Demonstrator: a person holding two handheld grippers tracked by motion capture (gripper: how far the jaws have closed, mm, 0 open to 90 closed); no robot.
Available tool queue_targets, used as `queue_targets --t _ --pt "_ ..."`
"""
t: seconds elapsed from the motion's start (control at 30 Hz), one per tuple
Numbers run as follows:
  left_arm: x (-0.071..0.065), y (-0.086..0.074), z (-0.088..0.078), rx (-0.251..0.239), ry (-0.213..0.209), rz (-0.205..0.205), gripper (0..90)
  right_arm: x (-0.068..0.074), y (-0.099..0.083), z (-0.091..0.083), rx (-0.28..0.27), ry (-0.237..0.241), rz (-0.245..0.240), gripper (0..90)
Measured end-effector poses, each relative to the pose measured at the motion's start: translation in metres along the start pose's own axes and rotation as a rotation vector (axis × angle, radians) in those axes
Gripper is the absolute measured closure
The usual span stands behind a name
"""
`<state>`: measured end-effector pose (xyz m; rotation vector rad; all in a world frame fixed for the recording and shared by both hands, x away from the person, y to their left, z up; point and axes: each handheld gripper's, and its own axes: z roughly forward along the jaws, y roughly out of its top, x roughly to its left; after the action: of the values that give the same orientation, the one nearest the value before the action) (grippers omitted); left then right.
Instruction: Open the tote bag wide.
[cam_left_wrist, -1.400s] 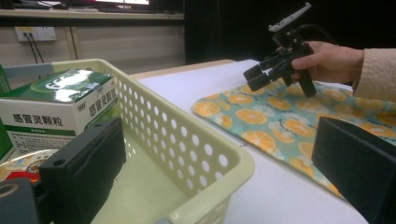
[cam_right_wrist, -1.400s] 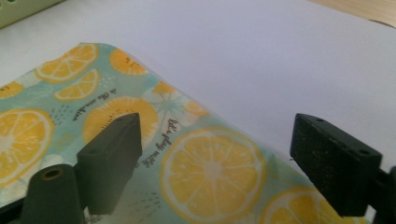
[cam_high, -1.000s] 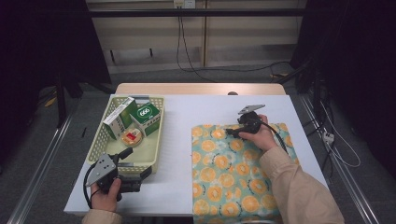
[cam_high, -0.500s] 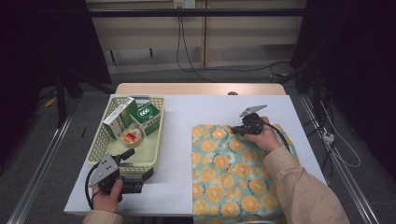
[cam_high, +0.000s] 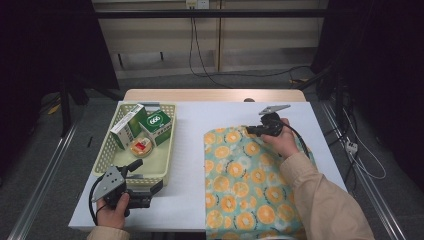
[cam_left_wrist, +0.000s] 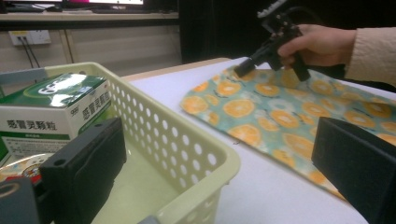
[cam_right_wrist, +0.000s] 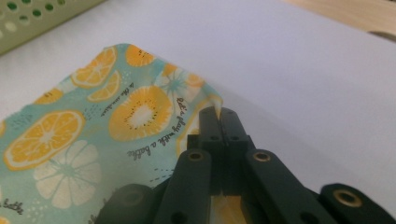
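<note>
A teal cloth with orange-slice print (cam_high: 245, 185) lies flat on the right half of the white table. At its far corner my right gripper (cam_high: 248, 131) is shut, and in the right gripper view the jaws (cam_right_wrist: 219, 114) meet on the cloth (cam_right_wrist: 93, 130) with its edge pinched between them. The left gripper view shows that same gripper (cam_left_wrist: 243, 70) tilted down onto the cloth (cam_left_wrist: 261, 107). My left gripper (cam_high: 145, 176) stands open at the near end of the pale green basket (cam_high: 167, 150); its jaws straddle the basket's wall (cam_left_wrist: 187, 140), one inside and one outside.
The basket holds a green and white medicine box (cam_high: 127, 125), a second green box (cam_high: 156, 125) and a small round packet (cam_high: 141, 146). Bare white table (cam_high: 190, 125) lies between basket and cloth. The cloth's near end hangs over the table's front edge.
The right gripper has shifted only slightly at the cloth's far corner. The left hand has kept still at the basket.
</note>
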<state>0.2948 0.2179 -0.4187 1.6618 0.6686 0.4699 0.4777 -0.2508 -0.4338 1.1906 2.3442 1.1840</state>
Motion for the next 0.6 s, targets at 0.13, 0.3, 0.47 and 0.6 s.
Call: queue_targets --t 0.13,0.3,0.47,0.6 --pt "-0.002 0.002 -0.003 -0.004 0.01 -0.011 3.0 -0.012 0.019 0.001 -0.019 -0.038 0.007 90.0" --pt "-0.003 0.004 0.001 0.002 0.003 -0.011 3.0 -0.042 0.048 0.008 -0.033 -0.114 0.039 90.0" --pt "-0.002 0.003 0.008 0.01 -0.016 -0.014 2.9 -0.073 0.067 0.012 -0.147 -0.249 0.113 77.9" --pt "-0.003 0.003 0.011 0.01 -0.03 -0.009 3.0 -0.069 0.062 0.018 -0.085 -0.282 0.083 48.0"
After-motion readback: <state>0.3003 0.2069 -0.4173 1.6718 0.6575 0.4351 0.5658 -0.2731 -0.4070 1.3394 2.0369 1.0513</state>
